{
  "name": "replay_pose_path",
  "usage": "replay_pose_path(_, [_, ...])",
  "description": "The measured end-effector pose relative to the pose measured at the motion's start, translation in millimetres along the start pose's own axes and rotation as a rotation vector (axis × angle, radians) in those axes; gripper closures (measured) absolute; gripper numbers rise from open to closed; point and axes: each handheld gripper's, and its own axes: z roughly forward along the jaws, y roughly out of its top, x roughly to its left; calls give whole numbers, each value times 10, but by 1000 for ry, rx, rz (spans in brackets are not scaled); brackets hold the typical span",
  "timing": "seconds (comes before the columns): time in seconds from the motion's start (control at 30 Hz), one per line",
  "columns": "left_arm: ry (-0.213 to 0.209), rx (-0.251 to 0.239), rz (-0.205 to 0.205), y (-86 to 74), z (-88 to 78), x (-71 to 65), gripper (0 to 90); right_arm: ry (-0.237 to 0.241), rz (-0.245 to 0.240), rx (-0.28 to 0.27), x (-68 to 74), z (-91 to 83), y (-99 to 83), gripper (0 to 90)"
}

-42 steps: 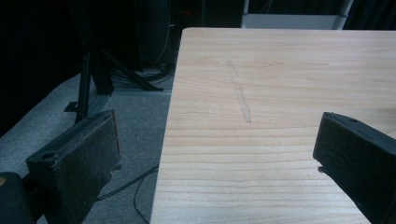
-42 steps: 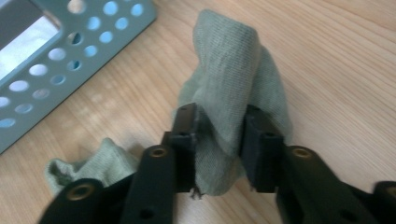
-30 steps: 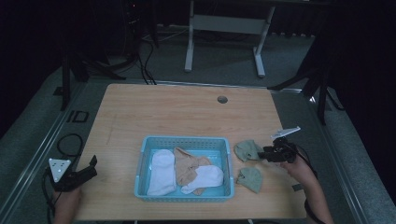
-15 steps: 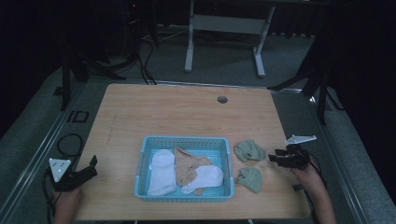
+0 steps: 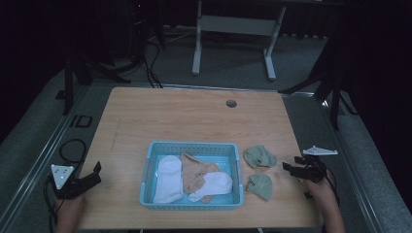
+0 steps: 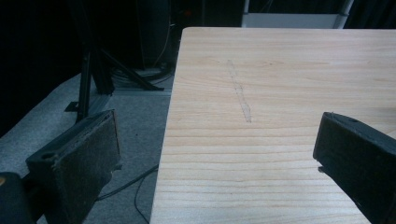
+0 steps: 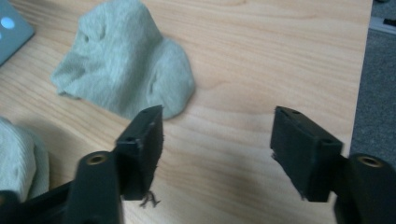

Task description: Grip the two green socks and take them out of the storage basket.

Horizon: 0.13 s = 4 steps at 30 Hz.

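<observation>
A blue basket (image 5: 192, 144) at the table's front middle holds two white socks (image 5: 167, 177) and a tan sock (image 5: 194, 174). Two grey-green socks lie crumpled on the wood to its right, one farther back (image 5: 259, 156) and one nearer (image 5: 261, 185). My right gripper (image 5: 286, 168) hovers beside them near the table's right edge. Its jaws have just been opening and nothing is between them. In the right gripper view the farther sock (image 7: 126, 60) lies just beyond the open right gripper (image 7: 217, 123). My left gripper (image 5: 97, 172) rests open at the front left corner.
In the left gripper view the wide-open left gripper (image 6: 219, 144) straddles the table's left edge, with bare wood (image 6: 280, 70) ahead and grey floor with cables to the left. A cable hole (image 5: 231, 103) is at the back. The basket's corner (image 7: 11, 25) shows at the upper left.
My right gripper has drawn away to the right and toward the front, off the grey-green sock. Both socks stay put. The left gripper has not moved.
</observation>
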Motion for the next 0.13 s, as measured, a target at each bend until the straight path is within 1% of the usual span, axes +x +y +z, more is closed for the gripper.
replay_pose_path(0.03, [0, 0, 1, 0, 1, -1, 3, -10, -5, -3, -1, 4, -28, 245])
replay_pose_path(0.07, [0, 0, 1, 0, 1, -1, 3, -1, 0, 2, -6, 6, -39, 201])
replay_pose_path(0.1, [0, 0, 0, 0, 1, -1, 3, -1, 0, 3, -8, 11, -53, 136])
replay_pose_path(0.13, [0, 0, 1, 0, 1, -1, 3, -13, 4, -1, -10, 12, -64, 140])
